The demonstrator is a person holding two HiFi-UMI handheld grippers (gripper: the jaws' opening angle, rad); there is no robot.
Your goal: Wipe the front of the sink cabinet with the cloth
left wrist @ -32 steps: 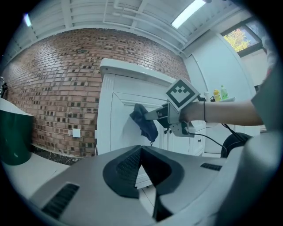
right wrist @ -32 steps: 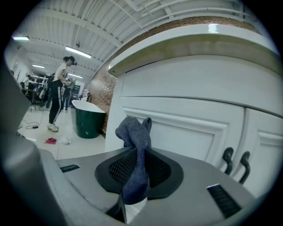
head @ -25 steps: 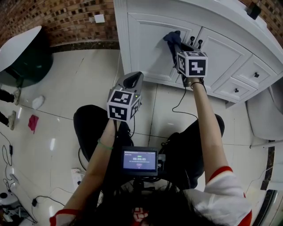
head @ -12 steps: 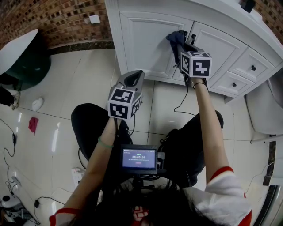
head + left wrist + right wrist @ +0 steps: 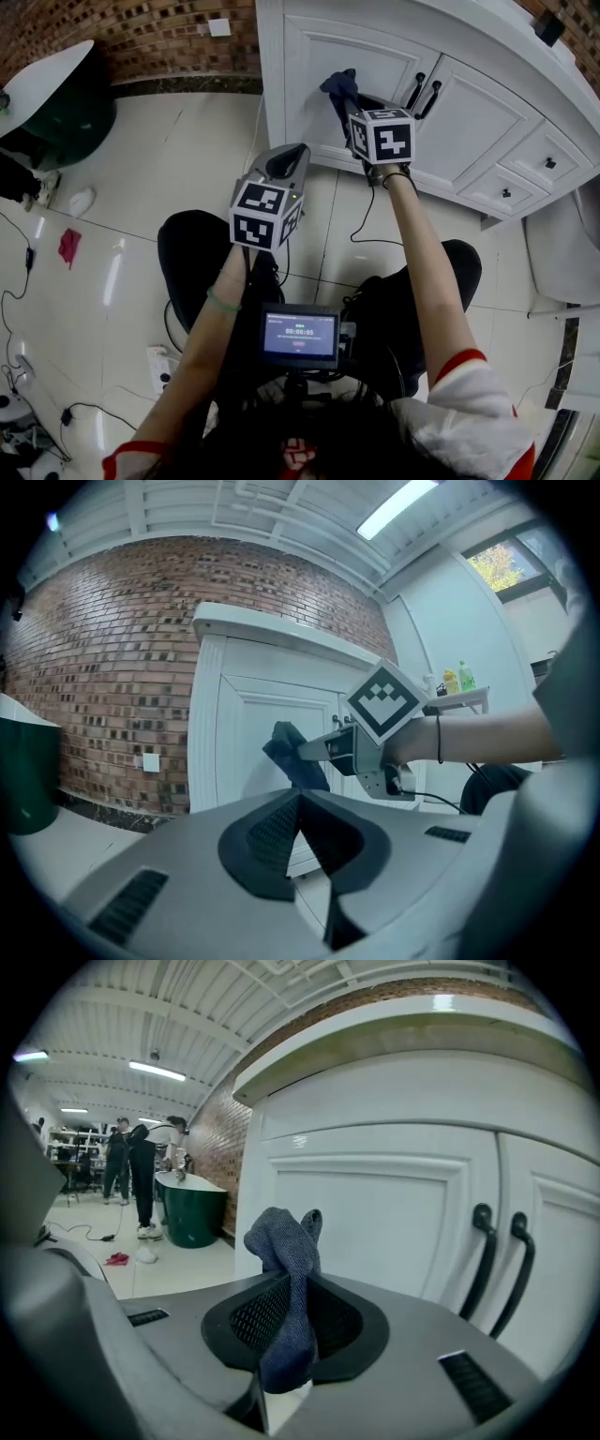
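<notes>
The white sink cabinet (image 5: 309, 70) fills the top of the head view, with panelled doors and black handles (image 5: 422, 94). My right gripper (image 5: 345, 101) is shut on a dark blue cloth (image 5: 339, 89) and holds it against the left door panel. In the right gripper view the cloth (image 5: 289, 1279) sticks up from between the jaws, close to the door (image 5: 375, 1222). My left gripper (image 5: 291, 157) hangs back above the floor, shut and holding nothing. From the left gripper view I see the cloth (image 5: 292, 759) on the door and the right gripper's cube (image 5: 386, 703).
A brick wall (image 5: 141, 42) runs left of the cabinet. A dark green tub (image 5: 56, 103) with a white top stands at far left, a red rag (image 5: 69, 246) lies on the tiled floor. Cables trail by my legs. People stand far off in the right gripper view.
My right gripper has slid the cloth to the left along the door, away from the black handles. The left gripper has barely moved.
</notes>
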